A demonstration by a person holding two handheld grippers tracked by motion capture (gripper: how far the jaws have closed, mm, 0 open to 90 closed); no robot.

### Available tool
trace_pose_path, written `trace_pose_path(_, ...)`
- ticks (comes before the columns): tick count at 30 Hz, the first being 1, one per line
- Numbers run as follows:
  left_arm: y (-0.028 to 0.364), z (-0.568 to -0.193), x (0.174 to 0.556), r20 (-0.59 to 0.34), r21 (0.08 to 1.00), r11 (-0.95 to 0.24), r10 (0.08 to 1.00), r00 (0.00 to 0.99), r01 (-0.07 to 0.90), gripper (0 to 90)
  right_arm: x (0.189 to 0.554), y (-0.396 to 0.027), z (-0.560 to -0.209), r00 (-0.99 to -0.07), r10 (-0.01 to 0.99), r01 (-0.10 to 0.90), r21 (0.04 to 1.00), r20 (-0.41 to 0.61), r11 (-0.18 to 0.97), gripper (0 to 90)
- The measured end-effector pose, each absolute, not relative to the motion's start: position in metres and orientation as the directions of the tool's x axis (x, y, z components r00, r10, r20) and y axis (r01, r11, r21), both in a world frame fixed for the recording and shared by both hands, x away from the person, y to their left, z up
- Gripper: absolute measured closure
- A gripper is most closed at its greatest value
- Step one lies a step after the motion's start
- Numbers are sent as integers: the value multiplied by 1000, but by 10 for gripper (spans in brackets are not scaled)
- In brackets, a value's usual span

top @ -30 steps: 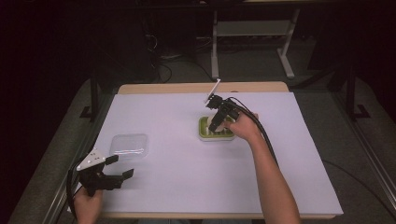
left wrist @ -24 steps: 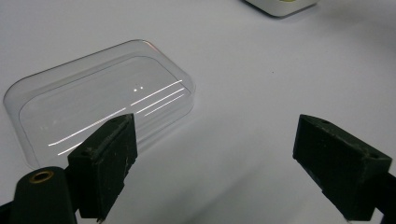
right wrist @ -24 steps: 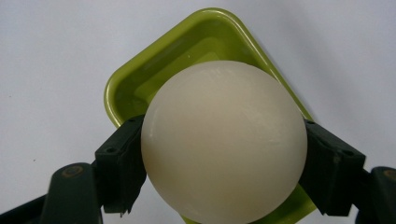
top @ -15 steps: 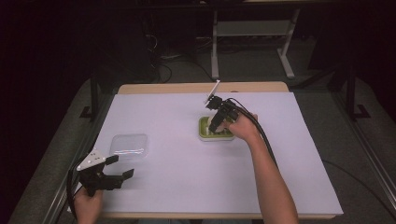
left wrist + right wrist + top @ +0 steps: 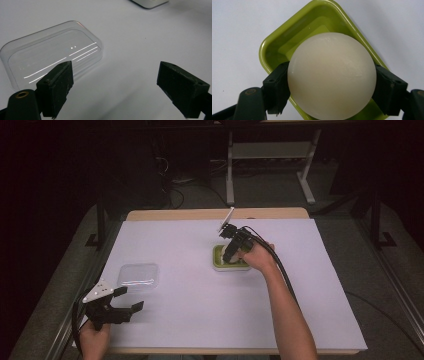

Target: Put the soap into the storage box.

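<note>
Table (image 5: 180, 330) under a white sheet carries everything, the person's forearms reaching in from its near edge; right gripper (image 5: 231, 256) points down into a green tray (image 5: 218, 262) at the middle of the sheet, its jaws part-way closed and clamped on a white ball (image 5: 332, 75), one pad pressed to each side; in the right gripper view the ball sits between the pads directly above the tray's hollow, though whether it touches the tray floor cannot be told; left gripper (image 5: 129, 301) rests at the near left corner, jaws standing wide apart with nothing between them; a clear plastic lid (image 5: 50, 55) lies flat on the sheet just beyond them, untouched, well apart from the tray.
</note>
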State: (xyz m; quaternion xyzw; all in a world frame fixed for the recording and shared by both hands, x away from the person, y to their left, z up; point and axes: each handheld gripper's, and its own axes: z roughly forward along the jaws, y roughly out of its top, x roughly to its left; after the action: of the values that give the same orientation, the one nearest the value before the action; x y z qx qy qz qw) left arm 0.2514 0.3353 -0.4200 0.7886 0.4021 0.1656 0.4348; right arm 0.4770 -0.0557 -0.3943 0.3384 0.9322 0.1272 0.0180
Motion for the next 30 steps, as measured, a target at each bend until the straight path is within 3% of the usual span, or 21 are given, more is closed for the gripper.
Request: trace_pose_path(30,335,-420,251,-86,823,-296,779,621,485,129,478,-53,-397,-763,643,638,234,64,734,238)
